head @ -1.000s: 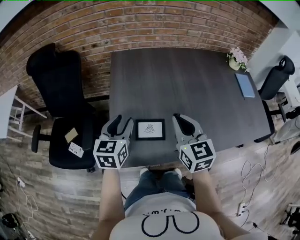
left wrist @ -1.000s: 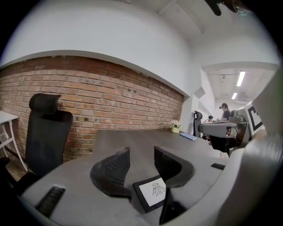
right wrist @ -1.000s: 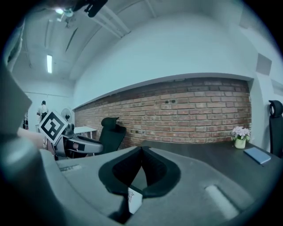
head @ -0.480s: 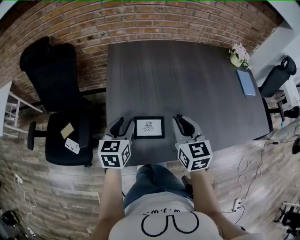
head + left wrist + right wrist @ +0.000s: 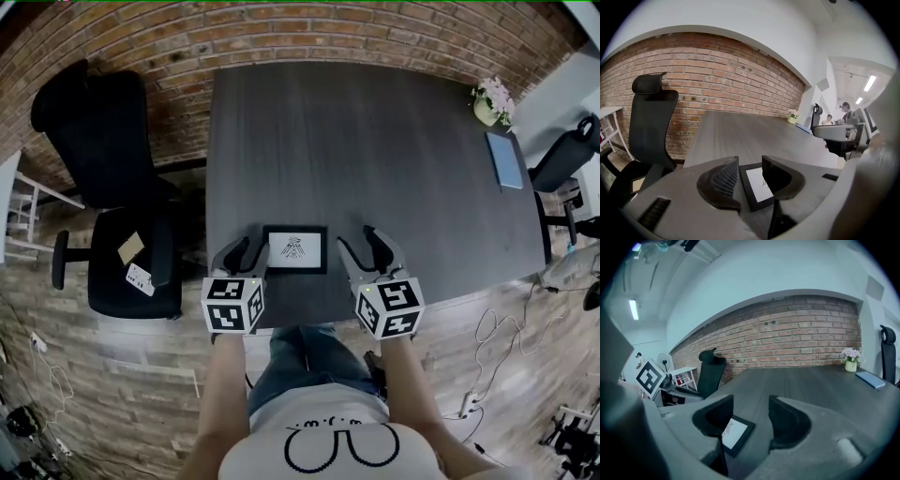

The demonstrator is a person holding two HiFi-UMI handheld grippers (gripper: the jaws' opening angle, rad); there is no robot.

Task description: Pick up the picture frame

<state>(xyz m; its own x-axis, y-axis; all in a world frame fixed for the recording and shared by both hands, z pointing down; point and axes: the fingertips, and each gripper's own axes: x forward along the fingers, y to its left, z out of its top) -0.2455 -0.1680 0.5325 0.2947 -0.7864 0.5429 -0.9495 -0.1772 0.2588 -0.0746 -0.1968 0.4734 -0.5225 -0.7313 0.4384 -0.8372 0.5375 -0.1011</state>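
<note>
Two grippers sit low over the near edge of the dark table (image 5: 375,141), which fills mid-frame in the head view. Black office chair (image 5: 103,178) at left of frame, off the table's left side. Second black chair (image 5: 567,159) at the far right edge.

Left gripper (image 5: 246,253), lower centre-left: fingers apart, gripping nothing. The picture frame (image 5: 757,187) shows its left edge thru the gap in that gripper's own view.

Right gripper (image 5: 363,247), lower centre-right: fingers opening, wide apart, only bare table btwn them.

Picture frame itself has a black border and a white sheet w/ a small drawing. It lies flat on the table near the front edge, btwn the two grippers, just beside the left one's fingertips.

Blue flat pad (image 5: 504,159) upper right. Small flower pot (image 5: 492,98) just above it at the table corner.
</note>
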